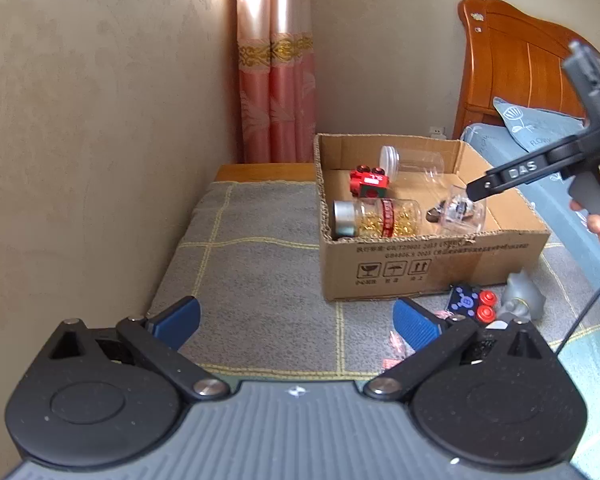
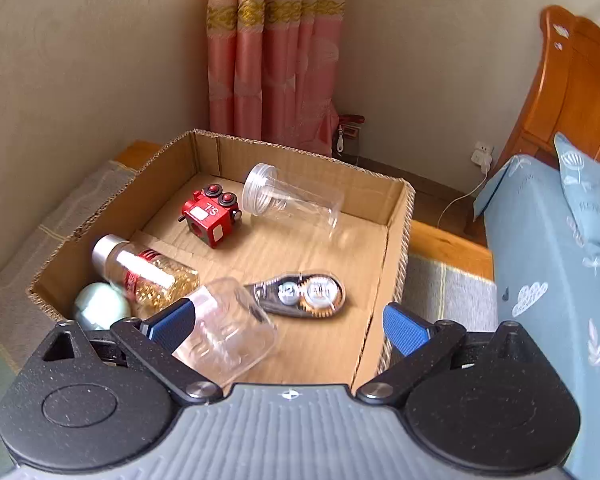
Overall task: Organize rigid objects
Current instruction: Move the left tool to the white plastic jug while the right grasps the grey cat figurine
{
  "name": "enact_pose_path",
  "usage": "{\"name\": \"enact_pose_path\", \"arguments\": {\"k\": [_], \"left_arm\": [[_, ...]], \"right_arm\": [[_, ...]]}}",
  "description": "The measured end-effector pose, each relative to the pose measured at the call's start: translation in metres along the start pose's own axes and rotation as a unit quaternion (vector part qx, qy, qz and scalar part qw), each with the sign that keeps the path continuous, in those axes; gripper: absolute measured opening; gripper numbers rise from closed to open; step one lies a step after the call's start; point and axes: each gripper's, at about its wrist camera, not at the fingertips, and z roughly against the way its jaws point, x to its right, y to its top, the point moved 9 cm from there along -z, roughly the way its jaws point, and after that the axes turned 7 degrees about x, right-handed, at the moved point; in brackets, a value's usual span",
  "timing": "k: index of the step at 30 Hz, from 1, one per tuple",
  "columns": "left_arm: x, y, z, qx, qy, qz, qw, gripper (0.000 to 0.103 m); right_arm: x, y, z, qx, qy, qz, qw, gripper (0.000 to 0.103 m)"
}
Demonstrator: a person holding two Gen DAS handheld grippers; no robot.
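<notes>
Right gripper [image 2: 288, 322] hangs over the near corner of the open brown cardboard box [image 2: 396, 216], its blue-padded jaws spread wide, and a small clear plastic jar [image 2: 228, 330] lies tilted against the left pad, inside the box and not clamped. Deeper in the box sit a red toy block with round red knobs [image 2: 212, 216], a long clear plastic jar with a threaded mouth [image 2: 296, 200] on its side, a glass bottle of gold bits with a silver cap [image 2: 148, 276], a pale green ball [image 2: 100, 306] and a grey correction-tape dispenser [image 2: 304, 294]. Left gripper [image 1: 296, 326] hovers low over the grey checked blanket [image 1: 260, 264], jaws apart and holding nothing. Just outside the box lie a dark blue gadget with red buttons [image 1: 470, 302] and a grey plastic figure [image 1: 524, 298].
</notes>
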Motion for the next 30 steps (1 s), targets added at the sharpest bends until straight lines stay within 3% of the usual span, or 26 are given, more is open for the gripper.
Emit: {"name": "enact_pose_path", "arguments": {"k": [7,16,23,30], "left_arm": [[0.038,-0.009,-0.005,-0.017,-0.039,-0.031,0.9986,0.102],[0.072,-0.021,-0.007,-0.036,-0.065,-0.062,0.9953,0.102],[0.079,-0.025,-0.009,-0.040,-0.072,-0.071,0.9941,0.102],[0.103,-0.026,-0.016,-0.045,-0.103,-0.083,0.9902,0.102]], "right_arm": [[0.013,-0.040,0.031,0.002,0.003,-0.013,1.000,0.103],[-0.013,-0.094,0.034,-0.028,0.075,0.007,0.997,0.103],[-0.011,-0.124,0.041,-0.015,0.109,-0.020,0.994,0.103],[-0.003,-0.150,0.040,-0.026,0.070,0.035,0.997,0.103]]}}
